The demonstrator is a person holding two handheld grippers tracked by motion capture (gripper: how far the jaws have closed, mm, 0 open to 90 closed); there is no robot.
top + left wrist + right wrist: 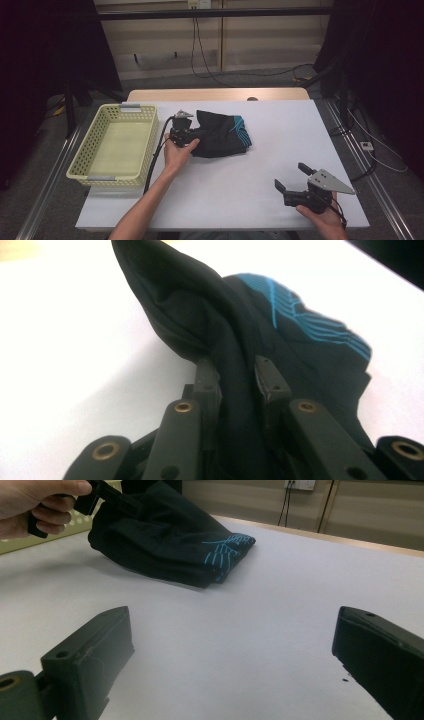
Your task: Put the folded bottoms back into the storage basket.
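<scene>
The left claw (pixel 235 375) clenched a fold of the black, blue-striped cloth garment (pixel 220 132) at frame centre; lifting slowly would have kept it bunched. The right claw (pixel 292 177) stood released.

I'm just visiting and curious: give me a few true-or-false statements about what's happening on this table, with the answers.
1. The left gripper has a fold of the black garment pinched in its jaws. True.
2. The right gripper is also holding the garment. False: its jaws are wide open over bare table, well apart from the cloth.
3. The garment already lies in the yellow basket. False: it rests on the white table, just right of the basket, and nothing can be seen inside the basket.
4. The garment has blue stripes on one part. True.
5. The basket stands on the left side of the table. True.
</scene>
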